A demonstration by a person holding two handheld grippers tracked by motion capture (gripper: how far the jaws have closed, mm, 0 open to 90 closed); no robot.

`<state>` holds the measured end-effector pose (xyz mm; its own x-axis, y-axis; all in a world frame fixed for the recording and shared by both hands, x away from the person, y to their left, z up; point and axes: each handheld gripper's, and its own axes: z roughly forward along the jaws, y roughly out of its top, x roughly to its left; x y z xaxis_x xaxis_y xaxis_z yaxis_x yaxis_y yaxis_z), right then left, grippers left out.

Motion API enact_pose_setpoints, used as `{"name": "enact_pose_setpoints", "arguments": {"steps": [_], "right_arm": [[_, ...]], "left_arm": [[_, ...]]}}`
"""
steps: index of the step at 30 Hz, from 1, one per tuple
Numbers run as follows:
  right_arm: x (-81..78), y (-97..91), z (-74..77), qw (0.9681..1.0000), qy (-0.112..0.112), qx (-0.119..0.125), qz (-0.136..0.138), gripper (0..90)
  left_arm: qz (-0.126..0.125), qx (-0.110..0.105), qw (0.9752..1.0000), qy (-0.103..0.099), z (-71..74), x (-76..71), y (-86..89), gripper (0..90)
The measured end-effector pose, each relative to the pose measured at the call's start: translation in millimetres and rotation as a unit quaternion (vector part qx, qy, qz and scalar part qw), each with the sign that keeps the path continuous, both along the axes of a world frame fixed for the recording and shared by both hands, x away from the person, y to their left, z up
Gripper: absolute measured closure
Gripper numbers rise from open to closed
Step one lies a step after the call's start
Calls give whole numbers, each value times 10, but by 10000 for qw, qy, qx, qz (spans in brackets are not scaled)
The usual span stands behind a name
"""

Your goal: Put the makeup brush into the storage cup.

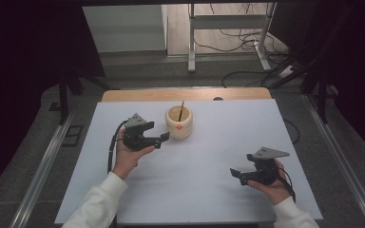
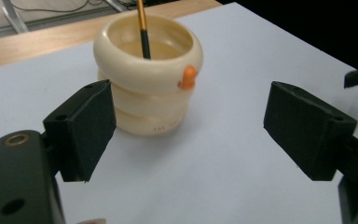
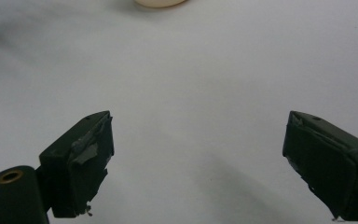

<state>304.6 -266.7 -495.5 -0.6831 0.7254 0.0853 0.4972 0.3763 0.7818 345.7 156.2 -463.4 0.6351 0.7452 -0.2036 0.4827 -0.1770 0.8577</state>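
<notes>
White sleeves reach in from the near edge of the pale grey table cover [image 1: 209, 190], each hand carrying 1 black two-jaw gripper. At the left, the left gripper [image 1: 164, 138] sits in the person's left hand [image 1: 128, 154], its tips pointing right, just beside the cream ribbed round pot [image 1: 179, 122]. In the left gripper view its 2 jaws stand wide apart with nothing between them, and the pot stands a little way beyond them, nearer the left jaw. A thin dark stick with a golden upper part [image 2: 142, 28] leans inside the pot, and a small orange knob [image 2: 188, 77] juts from its rim. Behind the cover runs a strip of bare wooden tabletop [image 1: 185, 94]. At the right, well apart from the pot, the right gripper [image 1: 235, 173] rests low in the right hand [image 1: 273, 187], jaws spread wide and empty over the bare cover.
</notes>
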Motion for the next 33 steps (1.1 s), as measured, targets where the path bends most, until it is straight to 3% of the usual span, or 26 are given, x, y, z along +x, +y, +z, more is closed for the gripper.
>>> {"name": "enact_pose_setpoints", "arguments": {"steps": [10,13,23,28,33], "right_arm": [[9,-2,-6,10000,-1,-26,-50,89],[12,1,-11,10000,1,-41,-33,89],[10,11,-20,10000,-23,-65,38,89],[19,15,-26,10000,-16,-68,68,89],[22,30,-31,9999,-11,-111,94,89]], "left_arm": [[-16,-43,10000,70,-188,-306,159,175],[2,126,9999,91,-236,-376,205,174],[101,310,9994,139,-344,-568,352,179],[254,478,9984,185,-443,-666,466,181],[434,506,9976,207,-498,-788,580,178]]}}
